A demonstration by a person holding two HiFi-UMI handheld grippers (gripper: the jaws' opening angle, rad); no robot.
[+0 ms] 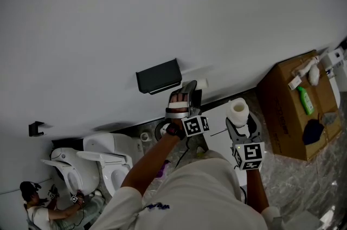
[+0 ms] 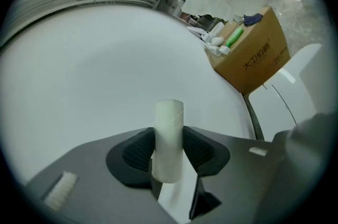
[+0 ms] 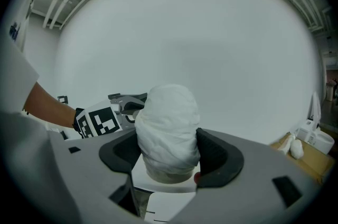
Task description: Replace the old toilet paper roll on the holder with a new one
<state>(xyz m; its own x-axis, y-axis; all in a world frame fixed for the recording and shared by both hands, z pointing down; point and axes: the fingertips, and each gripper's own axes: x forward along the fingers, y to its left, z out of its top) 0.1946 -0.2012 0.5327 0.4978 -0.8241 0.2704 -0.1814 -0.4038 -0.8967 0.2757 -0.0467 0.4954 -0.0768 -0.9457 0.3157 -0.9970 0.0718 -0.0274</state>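
So, L tool (image 2: 168, 150) is half-closed, clamped on the bare old core (image 2: 169, 128); R tool (image 3: 168, 157) pinches the fresh roll (image 3: 169, 122). Removal looks done, imo. Still to do: fresh roll onto the black wall holder (image 1: 158, 76), near L tool.

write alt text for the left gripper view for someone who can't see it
The left hand-held gripper holds a bare, pale cardboard tube clamped between its two dark jaws, in front of a plain white wall. At the upper right is a brown cardboard box with a green bottle on top.
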